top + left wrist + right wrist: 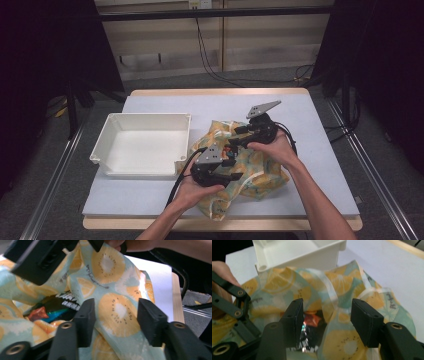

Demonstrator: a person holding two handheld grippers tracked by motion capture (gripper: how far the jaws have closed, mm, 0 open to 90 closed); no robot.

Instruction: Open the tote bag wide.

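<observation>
We are opening the fruit-print bag (245,170) on the counter (320,150) beside the white bin (142,145); left gripper (116,315) and right gripper (327,317) jaws spread, pinching nothing. Next, probably grasp the dark packet (308,333) inside.

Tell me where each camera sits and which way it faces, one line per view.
High view: above the person's side, facing forward and down on the table; both forearms and the left claw show.
Left gripper view: rides the left claw, facing the fruit-print bag; its open jaws show.
Right gripper view: rides the right claw, facing the bag's mouth and the white bin.
Both gripper views share the dark packet inside.
</observation>
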